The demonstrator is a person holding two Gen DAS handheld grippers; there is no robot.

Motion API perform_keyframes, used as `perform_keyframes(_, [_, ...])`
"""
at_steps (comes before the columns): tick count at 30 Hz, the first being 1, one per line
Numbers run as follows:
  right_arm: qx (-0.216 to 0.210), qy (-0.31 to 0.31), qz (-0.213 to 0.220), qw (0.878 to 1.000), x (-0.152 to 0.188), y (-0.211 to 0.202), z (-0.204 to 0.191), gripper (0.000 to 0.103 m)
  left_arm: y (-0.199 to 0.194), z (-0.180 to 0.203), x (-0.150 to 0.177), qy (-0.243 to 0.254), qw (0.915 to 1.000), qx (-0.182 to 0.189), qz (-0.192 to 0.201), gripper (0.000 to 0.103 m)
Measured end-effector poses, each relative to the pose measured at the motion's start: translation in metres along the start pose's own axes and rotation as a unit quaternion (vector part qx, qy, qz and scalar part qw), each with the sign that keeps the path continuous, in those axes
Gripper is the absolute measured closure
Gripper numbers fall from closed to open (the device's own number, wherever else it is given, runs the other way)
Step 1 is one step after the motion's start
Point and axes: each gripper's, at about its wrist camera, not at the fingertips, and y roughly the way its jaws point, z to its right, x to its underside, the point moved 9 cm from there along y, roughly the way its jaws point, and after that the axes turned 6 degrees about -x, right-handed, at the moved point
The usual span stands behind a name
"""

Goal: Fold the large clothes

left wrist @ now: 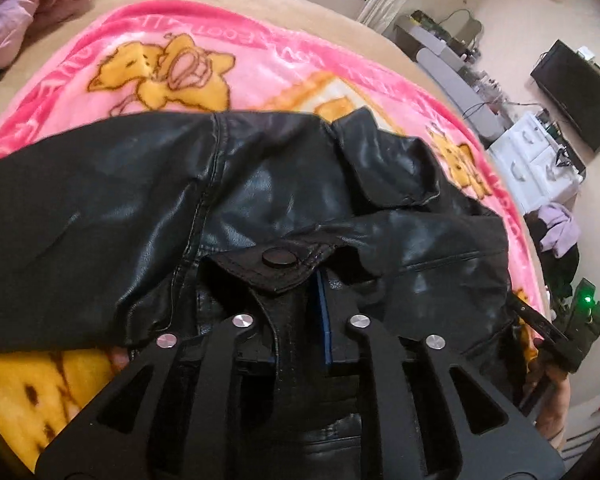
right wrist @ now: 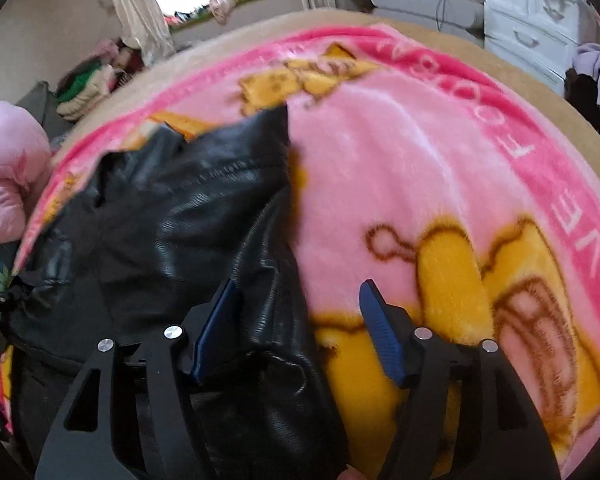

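Black leather jacket (left wrist: 228,184) lies bunched on the pink cartoon blanket (left wrist: 260,64) that covers the bed, one sleeve (left wrist: 80,208) thrown across its body and a snap tab (left wrist: 278,258) showing near the middle. My left gripper (left wrist: 300,320) is nearly closed, with a fold of leather between its fingers, though that fold buries the pads, so I cannot see how firmly they bite. My right gripper (right wrist: 300,332) stands partly open astride a ridge of the jacket's edge; the left blue pad (right wrist: 216,328) touches leather, the right pad (right wrist: 382,332) hangs over bare blanket.

I judge this an early gather: both hands down at the cloth, no clean fold made. Next, the right jaws must close on that ridge before any lift.

Hem and collar are lost in the heap; motion blur smears the far edges.
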Motion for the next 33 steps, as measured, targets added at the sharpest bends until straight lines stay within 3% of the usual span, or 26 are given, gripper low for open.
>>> perform_keyframes(2, [-0.013,-0.018,0.036,0.999,-0.012,-0.015,-0.013,0.040,-0.013,0.003,-0.008,0.001,0.9998,0.005,0.020,0.082])
perform_keyframes(6, [-0.065,-0.067,0.071,0.993,-0.032,-0.025,-0.056,0.039,-0.035,0.003,-0.017,0.014,0.9980,-0.020,0.058,0.081])
perform_keyframes(8, [-0.093,-0.084,0.061,0.990,-0.034,-0.019,-0.077,0.039,-0.046,0.005,-0.020,0.032,0.9948,-0.048,0.085,0.069])
perform_keyframes(10, [-0.107,-0.099,0.047,0.988,-0.030,-0.007,-0.095,0.039,-0.053,0.006,-0.023,0.040,0.9930,-0.055,0.096,0.067])
perform_keyframes(13, [-0.087,-0.117,0.024,0.989,-0.023,0.010,-0.098,0.040,-0.057,0.012,-0.024,0.042,0.9920,-0.049,0.108,0.068])
perform_keyframes(18, [-0.083,-0.092,-0.004,0.992,-0.012,0.027,-0.086,0.040,-0.023,0.039,0.000,0.085,0.9943,-0.034,0.054,0.067])
perform_keyframes(23, [-0.064,-0.091,-0.028,0.993,-0.005,0.041,-0.079,0.040,0.024,0.029,0.025,0.086,0.9940,-0.067,-0.012,0.068])
perform_keyframes(25, [-0.064,-0.080,-0.036,0.994,-0.002,0.047,-0.074,0.040,0.037,0.018,0.030,0.065,0.9957,-0.056,-0.033,0.070])
perform_keyframes(28, [-0.064,-0.077,-0.038,0.994,0.000,0.049,-0.072,0.040,0.040,0.010,0.029,0.036,0.9983,-0.029,-0.037,0.071])
perform_keyframes(31, [-0.060,-0.083,-0.035,0.994,0.000,0.046,-0.074,0.039,0.036,0.013,0.029,0.039,0.9983,-0.028,-0.034,0.071])
perform_keyframes(33, [-0.061,-0.081,-0.035,0.994,-0.001,0.041,-0.076,0.035,0.028,0.018,0.028,0.046,0.9982,-0.028,-0.028,0.065])
